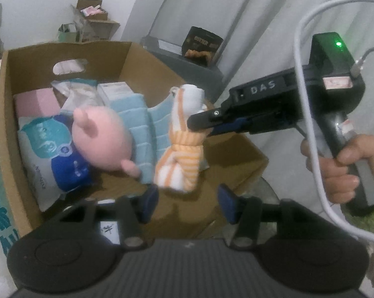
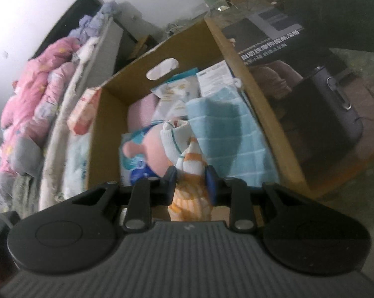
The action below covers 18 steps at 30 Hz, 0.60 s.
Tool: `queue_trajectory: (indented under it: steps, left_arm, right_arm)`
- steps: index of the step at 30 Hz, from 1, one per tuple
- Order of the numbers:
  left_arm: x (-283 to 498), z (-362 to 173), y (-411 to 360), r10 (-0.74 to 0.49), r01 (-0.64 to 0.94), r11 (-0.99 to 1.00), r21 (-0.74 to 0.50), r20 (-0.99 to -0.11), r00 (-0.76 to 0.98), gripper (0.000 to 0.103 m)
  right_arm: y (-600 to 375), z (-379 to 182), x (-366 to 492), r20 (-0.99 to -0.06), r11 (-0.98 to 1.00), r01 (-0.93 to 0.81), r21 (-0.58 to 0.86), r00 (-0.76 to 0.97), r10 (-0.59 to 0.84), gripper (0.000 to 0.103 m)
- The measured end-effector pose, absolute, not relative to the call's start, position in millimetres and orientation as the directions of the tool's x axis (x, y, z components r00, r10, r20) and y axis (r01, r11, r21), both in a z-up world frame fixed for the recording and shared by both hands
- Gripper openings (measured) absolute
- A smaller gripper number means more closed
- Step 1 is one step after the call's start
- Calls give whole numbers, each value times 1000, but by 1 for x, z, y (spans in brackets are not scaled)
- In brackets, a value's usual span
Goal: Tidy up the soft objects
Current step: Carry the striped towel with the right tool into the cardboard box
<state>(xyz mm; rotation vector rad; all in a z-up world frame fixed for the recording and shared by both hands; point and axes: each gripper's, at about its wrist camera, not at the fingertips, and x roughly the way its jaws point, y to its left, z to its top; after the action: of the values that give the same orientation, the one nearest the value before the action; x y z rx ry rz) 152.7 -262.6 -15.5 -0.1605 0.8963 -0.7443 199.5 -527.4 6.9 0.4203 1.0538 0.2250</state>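
Inside the cardboard box [image 1: 107, 57]: pink plush toy [image 1: 100, 136] on a blue towel [image 1: 142, 134]. Just right of it, orange-striped cloth [image 1: 182, 149] hanging over the box, pinched by the right gripper [image 1: 199, 126], jaws clamped on its middle. Below, left gripper [image 1: 187, 201], jaws half open, empty, the cloth's lower end just above them.

My right gripper [image 2: 190, 177] pinches an orange-and-white striped rolled cloth [image 1: 179, 146], which hangs upright over the near end of the open cardboard box [image 1: 147, 57]. Left of it lies a pink plush pig [image 1: 100, 136], resting against a folded light-blue towel [image 2: 226, 134].
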Motion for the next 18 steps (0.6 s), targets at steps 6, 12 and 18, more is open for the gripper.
queue_trajectory:
  steps: [6,12,18]
  left_arm:
    - [144,-8,-254,-638,526,748,-406,-659,398,53]
    - [137,3,-242,-635,534,748,-394,-657,406,53]
    - [127,16,-230,-629,543,753,-371,-649,428,53]
  right_arm:
    - [-518,1,216,-851,954,-35,297,443,281,23]
    - [-505,13,222,-900,971,-133,201,367,237,23]
    - [-491,11,229,-956,965,-230,123,234,178,23]
